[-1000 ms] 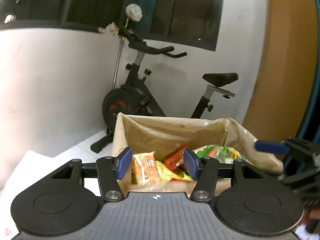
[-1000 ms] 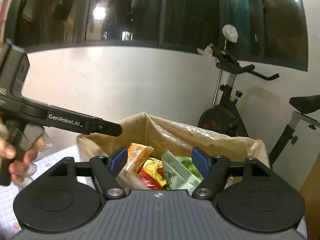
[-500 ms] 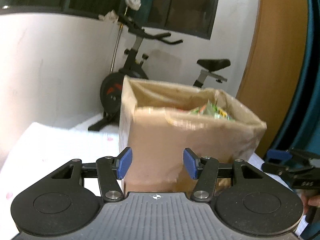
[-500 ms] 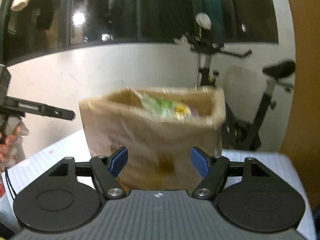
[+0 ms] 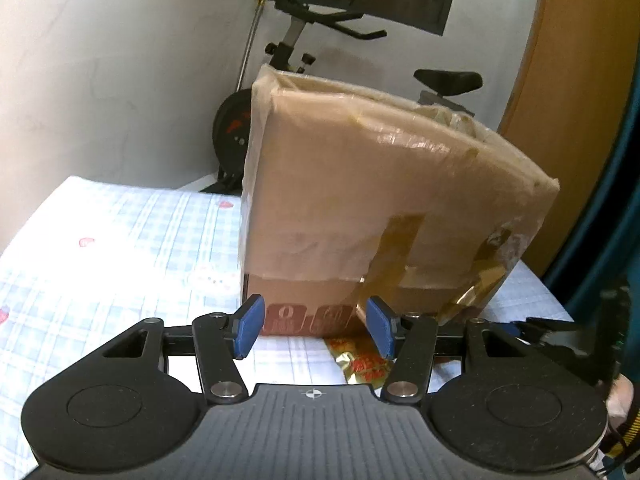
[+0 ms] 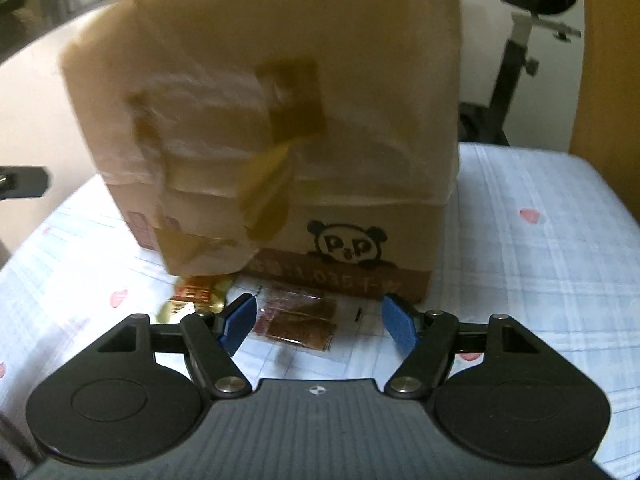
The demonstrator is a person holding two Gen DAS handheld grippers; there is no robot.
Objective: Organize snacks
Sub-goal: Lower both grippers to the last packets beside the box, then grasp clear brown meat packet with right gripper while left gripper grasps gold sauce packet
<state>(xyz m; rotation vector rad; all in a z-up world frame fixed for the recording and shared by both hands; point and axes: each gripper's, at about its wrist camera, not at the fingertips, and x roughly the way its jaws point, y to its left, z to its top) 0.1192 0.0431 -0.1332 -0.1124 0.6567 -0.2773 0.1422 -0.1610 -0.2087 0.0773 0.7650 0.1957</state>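
A tall taped cardboard box stands on the checked tablecloth; its open top and the snacks inside are out of sight. My left gripper is open just in front of the box's base, nothing between its pads. A gold and red snack packet lies on the cloth by its right finger. My right gripper hangs low before the box, its jaws opening; a clear packet of brown snacks lies on the cloth between and beyond its pads, untouched. The gold packet lies to the left of it.
An exercise bike stands behind the table by the white wall. A wooden panel rises at the right. The other gripper's dark body and a hand show at the right edge of the left wrist view.
Both grippers came down from above the box's open top to its base. The snacks inside dropped out of sight, and the packets on the cloth came into view. The right jaws widened.
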